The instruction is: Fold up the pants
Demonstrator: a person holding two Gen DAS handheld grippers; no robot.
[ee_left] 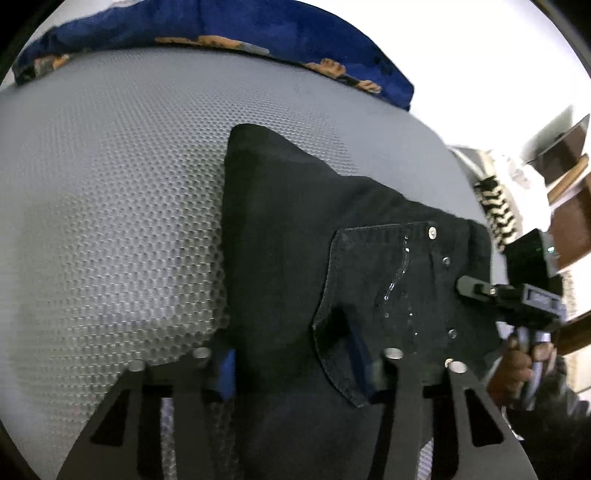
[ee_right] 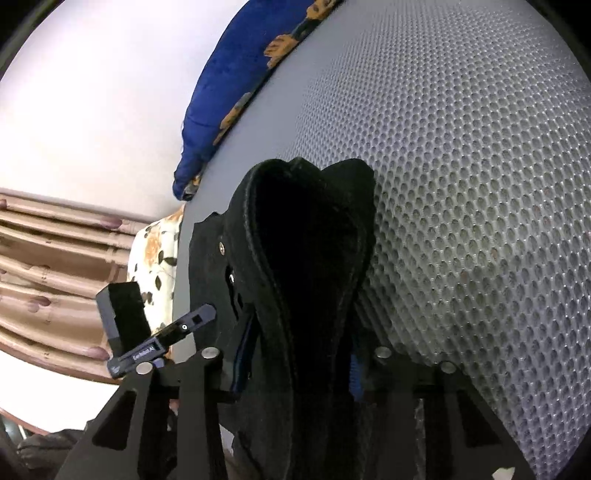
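Black pants (ee_left: 295,229) lie folded on a grey honeycomb-mesh mattress (ee_left: 110,192), a riveted pocket facing up. My left gripper (ee_left: 291,363) straddles their near edge, and its blue pads (ee_left: 225,373) press on the thick fold. In the right wrist view, a bunched band of the pants (ee_right: 306,236) stands up between the blue pads (ee_right: 242,354) of my right gripper (ee_right: 299,362), which is shut on it. The two grippers work side by side: the right gripper (ee_left: 476,290) shows at the pants' right edge with a hand (ee_left: 517,369) on it, and the left gripper (ee_right: 199,317) shows at the pants' left edge.
A blue blanket with orange print (ee_left: 221,33) lies along the far mattress edge (ee_right: 229,92). A floral cloth (ee_right: 155,258) and a beige curtain (ee_right: 55,258) lie beyond the side of the bed. Brown wooden furniture (ee_left: 569,206) and a black-and-white striped item (ee_left: 495,210) stand off to the right.
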